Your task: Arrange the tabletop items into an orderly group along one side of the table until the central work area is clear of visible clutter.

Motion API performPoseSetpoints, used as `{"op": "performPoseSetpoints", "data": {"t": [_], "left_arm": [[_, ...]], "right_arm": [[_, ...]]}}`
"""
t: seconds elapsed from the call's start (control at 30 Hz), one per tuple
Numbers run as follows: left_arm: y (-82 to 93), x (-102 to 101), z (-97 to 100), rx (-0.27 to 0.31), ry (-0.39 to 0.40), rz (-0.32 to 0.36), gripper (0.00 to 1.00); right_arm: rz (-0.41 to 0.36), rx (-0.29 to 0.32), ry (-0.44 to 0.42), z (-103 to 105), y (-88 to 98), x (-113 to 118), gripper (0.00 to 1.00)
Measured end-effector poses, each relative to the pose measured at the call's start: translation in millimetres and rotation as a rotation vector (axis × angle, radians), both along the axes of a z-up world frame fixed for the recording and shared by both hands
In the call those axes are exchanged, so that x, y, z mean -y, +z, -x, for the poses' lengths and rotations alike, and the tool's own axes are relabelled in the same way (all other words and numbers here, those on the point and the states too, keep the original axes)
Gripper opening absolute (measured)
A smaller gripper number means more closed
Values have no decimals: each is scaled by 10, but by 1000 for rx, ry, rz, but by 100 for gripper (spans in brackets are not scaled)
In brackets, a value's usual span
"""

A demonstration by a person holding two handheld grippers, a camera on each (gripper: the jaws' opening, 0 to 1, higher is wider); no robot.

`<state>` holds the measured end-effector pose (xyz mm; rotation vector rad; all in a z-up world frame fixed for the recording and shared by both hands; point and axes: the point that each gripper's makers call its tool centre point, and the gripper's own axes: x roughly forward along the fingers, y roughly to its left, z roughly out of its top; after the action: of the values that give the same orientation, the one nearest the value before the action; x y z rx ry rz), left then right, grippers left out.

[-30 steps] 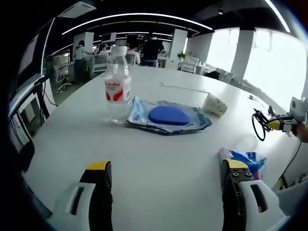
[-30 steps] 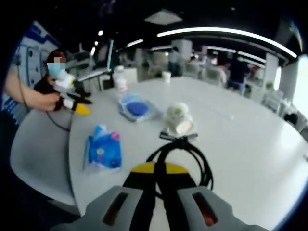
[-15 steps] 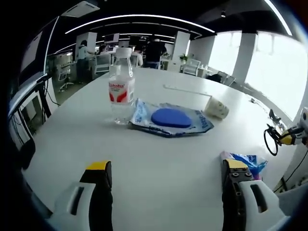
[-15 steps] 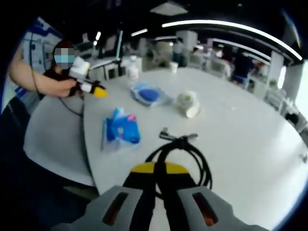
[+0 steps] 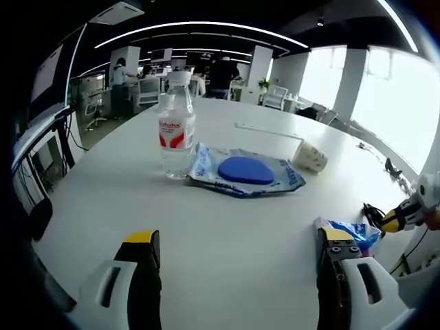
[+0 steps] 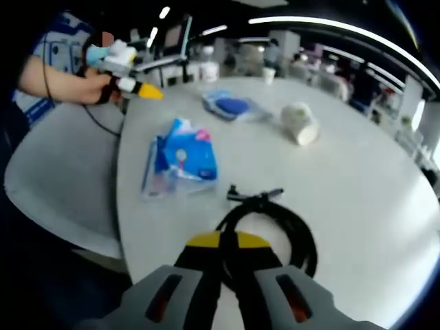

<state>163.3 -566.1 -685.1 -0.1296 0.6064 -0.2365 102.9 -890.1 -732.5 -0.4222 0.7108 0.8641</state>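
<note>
My right gripper [image 6: 229,242] is pinched tight on a coiled black cable [image 6: 271,223], whose loops hang just off the white table [image 6: 357,206] near its close edge, and that is where I judge the risk lies: the coil is springy and bound only by a small tie, so if I set it down carelessly it could fan open, slide off the rounded rim, or land on the blue tissue pack [image 6: 180,159] just to its left. The cable is smooth, rubbery and stiff enough to keep its round shape. My left gripper [image 5: 237,240] has its jaws spread wide and holds nothing, hovering over bare tabletop. Farther off stands a clear plastic water bottle [image 5: 177,127] with a red-and-white label, tall and light, easy to tip with a sideways nudge. Just right of it lies a flat, crinkly blue-and-white pouch [image 5: 244,172] with a round blue shape on it; thin film like that is hard to pinch. A pale, squat tape-like roll [image 5: 310,155], lying on its side, sits beyond and could roll away.
</note>
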Motion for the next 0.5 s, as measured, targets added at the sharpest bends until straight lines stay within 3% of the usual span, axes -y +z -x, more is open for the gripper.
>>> {"op": "performPoseSetpoints", "data": {"t": [0.23,0.33,0.5], "left_arm": [[-1,-4,-8,0,4,4,94],[9,-19,-8,2,9,6,94],[8,-21,-15,4,13,9,94]], "right_arm": [[-93,-60,-49,-34,1,-25,3],[-99,-45,-45,-32,38,-16,5],[-144,-52,-94,-50,81,12,21]]}}
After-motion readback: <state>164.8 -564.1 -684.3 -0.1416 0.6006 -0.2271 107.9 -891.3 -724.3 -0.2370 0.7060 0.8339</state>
